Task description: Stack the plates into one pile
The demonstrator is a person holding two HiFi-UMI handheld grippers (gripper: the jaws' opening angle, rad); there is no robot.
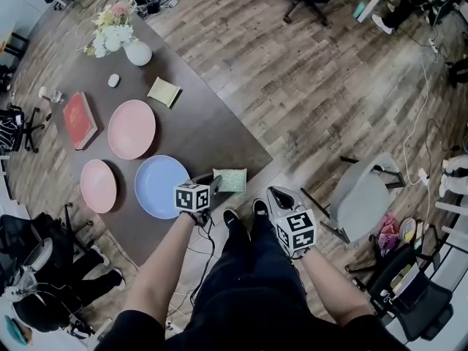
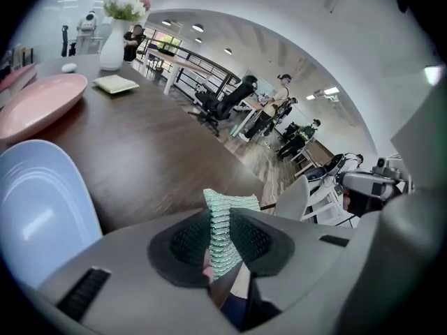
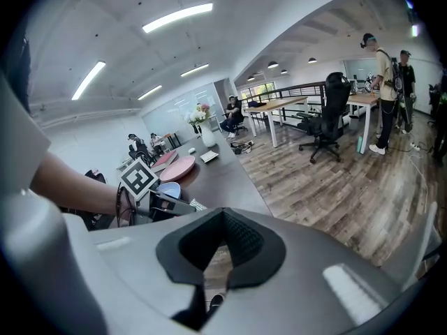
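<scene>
3 plates lie flat on the dark desk [image 1: 212,134], none on another. The large pink plate [image 1: 131,129] is farthest from the person. The small pink plate [image 1: 98,186] and the blue plate [image 1: 162,186] sit side by side nearer the person, with a narrow strip of desk between them. The blue plate's far rim comes close under the large pink plate.

The left tongs [image 1: 213,186] reach over the desk's near corner, just right of the blue plate. They are clamped on a green sponge [image 1: 232,180]. In the left gripper view the sponge [image 2: 225,211] stands on edge between the 2 dark pads, which press on its sides. The blue plate [image 2: 42,208] fills the lower left of that view and the large pink plate [image 2: 38,103] lies beyond it.

The right tongs [image 1: 280,198] hang off the desk, over the wooden floor beside the person's legs. They are closed with nothing between them, which the right gripper view [image 3: 211,255] shows plainly.

Farther back on the desk are a red book [image 1: 79,120], a pale yellow pad [image 1: 164,91] and a white vase [image 1: 137,53] of flowers.
</scene>
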